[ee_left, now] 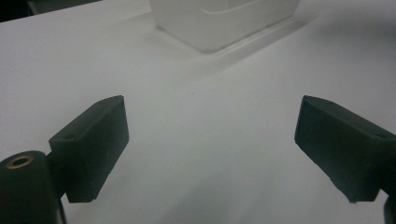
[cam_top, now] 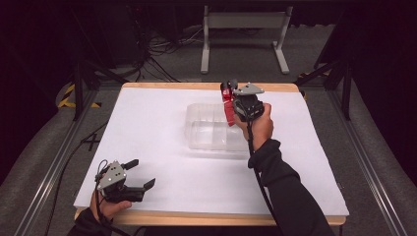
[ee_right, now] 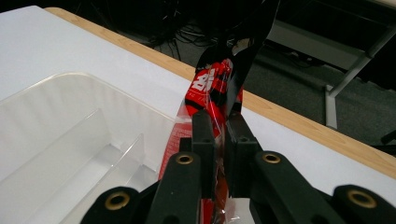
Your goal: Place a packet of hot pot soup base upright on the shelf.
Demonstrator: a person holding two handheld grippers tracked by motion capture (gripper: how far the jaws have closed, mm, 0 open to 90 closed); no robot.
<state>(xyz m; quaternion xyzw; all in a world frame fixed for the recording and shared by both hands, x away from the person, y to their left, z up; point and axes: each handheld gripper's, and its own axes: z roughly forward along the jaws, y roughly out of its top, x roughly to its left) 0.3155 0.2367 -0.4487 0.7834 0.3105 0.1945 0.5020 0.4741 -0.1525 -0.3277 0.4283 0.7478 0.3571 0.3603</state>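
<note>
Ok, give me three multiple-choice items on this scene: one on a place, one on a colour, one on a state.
1. Where is the right gripper?
A. over the clear bin's far right corner
B. at the table's near left corner
C. off the table

2. What colour is the packet?
A. blue and white
B. red and black
C. plain green

3. How are the left gripper jaws?
A. shut on the packet
B. shut empty
C. open and empty

Answers: 1 A, it hangs above the clear bin; 2 B, red and black foil; 3 C, wide apart over bare white tabletop.
</note>
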